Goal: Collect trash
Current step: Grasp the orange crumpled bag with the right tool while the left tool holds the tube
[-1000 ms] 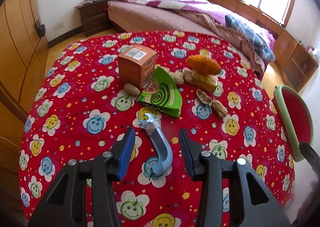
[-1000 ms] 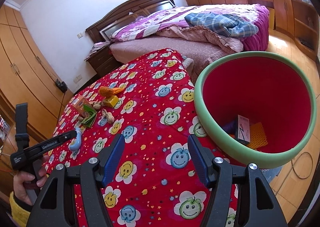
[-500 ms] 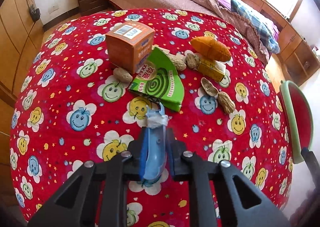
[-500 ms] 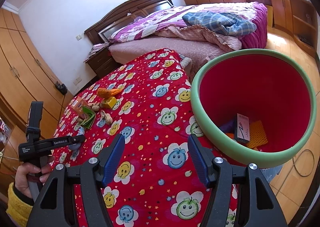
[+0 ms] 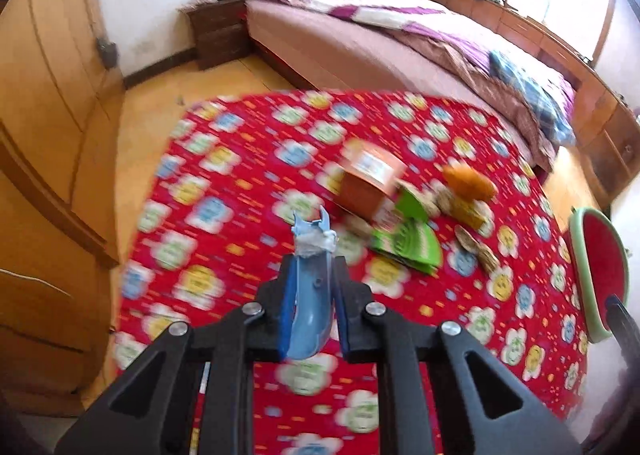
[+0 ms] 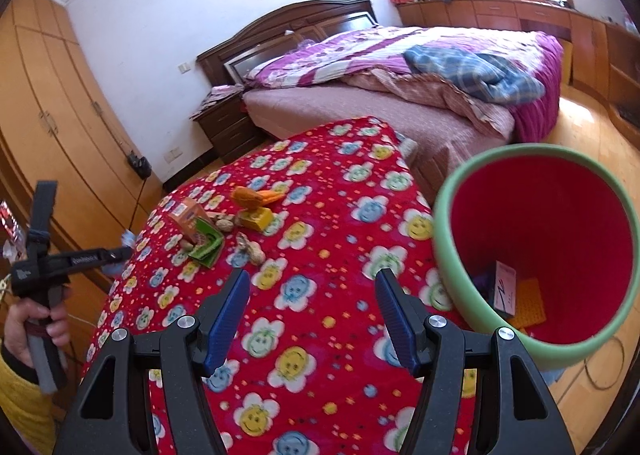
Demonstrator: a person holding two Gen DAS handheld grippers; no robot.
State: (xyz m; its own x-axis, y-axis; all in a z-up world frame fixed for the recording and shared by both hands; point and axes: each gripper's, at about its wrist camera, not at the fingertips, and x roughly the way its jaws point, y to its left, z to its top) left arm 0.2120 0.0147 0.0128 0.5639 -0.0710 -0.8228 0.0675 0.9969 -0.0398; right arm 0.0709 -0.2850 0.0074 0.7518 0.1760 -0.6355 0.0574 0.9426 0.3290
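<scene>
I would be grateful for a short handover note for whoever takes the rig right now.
Left gripper: shut on the blue plastic piece, lifted clear of the red tablecloth.
Right gripper: open, empty, above the cloth beside the bin.
Done: a white box and a yellow piece lie in the bin.
Left: drop the blue piece in the bin, then clear the orange box, green packet, peanut shells, yellow box and the orange thing on it.
</scene>
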